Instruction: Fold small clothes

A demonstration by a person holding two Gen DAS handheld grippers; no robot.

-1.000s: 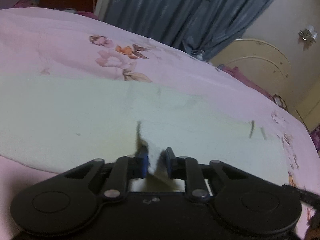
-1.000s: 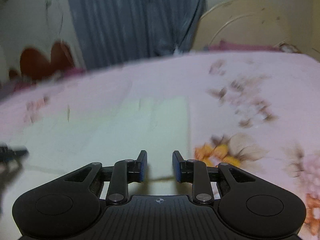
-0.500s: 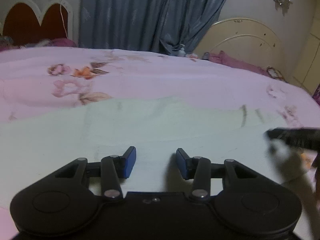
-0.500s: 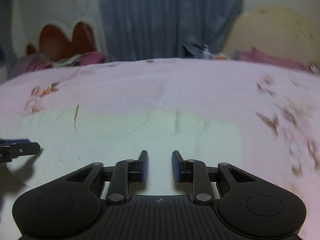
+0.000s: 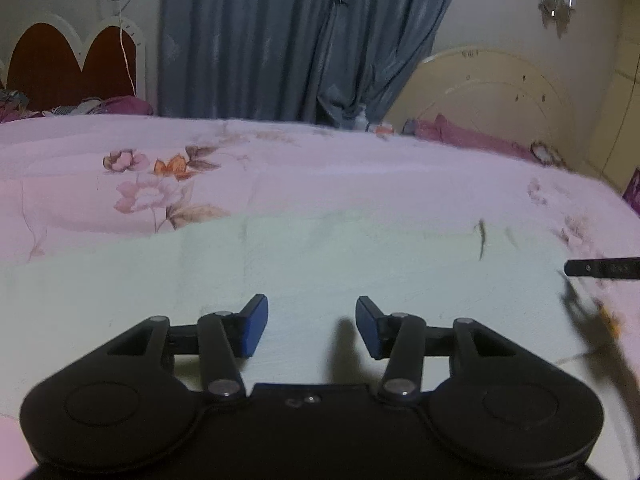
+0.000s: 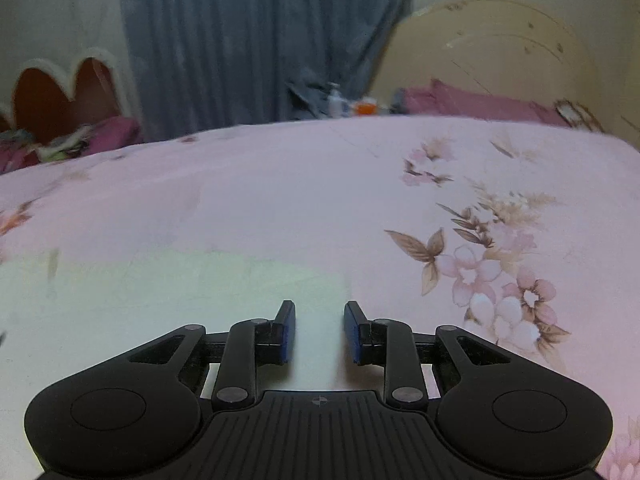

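Note:
A pale green garment (image 5: pixel 320 264) lies flat on the pink floral bedsheet (image 5: pixel 280 176). It also shows in the right wrist view (image 6: pixel 160 292), with its right edge just ahead of the fingers. My left gripper (image 5: pixel 312 326) is open and empty, low over the garment's near part. My right gripper (image 6: pixel 320 330) is open and empty, over the garment's right end. A fingertip of the right gripper (image 5: pixel 600 269) shows at the right edge of the left wrist view.
A blue-grey curtain (image 5: pixel 296 36) hangs behind the bed. A cream headboard (image 5: pixel 488 100) with a purple pillow (image 5: pixel 468 136) stands at the back right. A red heart-shaped headboard (image 5: pixel 68 68) is at the back left. Small bottles (image 6: pixel 340 100) stand by the curtain.
My left gripper has let go of the garment's fold and opened wide; the cloth now lies flat. Both grippers have drawn back and levelled, and the right view has swung to the right.

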